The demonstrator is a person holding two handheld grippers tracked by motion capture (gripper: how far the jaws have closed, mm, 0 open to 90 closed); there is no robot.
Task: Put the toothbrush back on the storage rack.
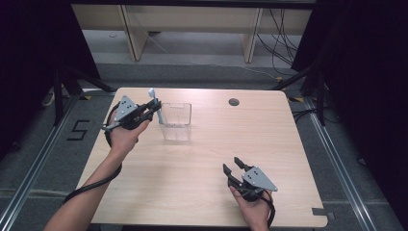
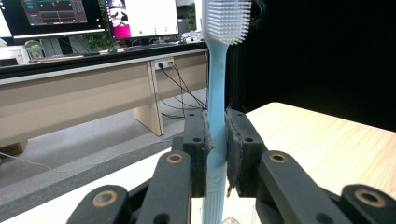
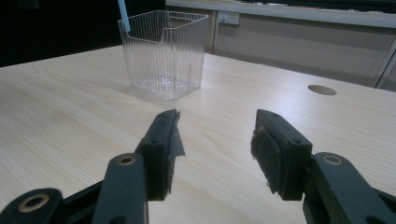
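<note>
Left tool [image 2: 215,154] clamps a light blue toothbrush [image 2: 216,93] upright, bristle head up, just beside the clear ribbed container [image 1: 176,121] on the bench [image 1: 211,159]. Right tool [image 3: 215,144] gapes wide, holding nothing, well apart.

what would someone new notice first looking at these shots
Probably the light blue toothbrush, standing upright with its white bristles on top, pinched by the handle in the left claw near the table's far left edge. Right beside it stands a clear ribbed plastic container, apparently empty. The right claw sits open and empty near the table's front right corner.
</note>
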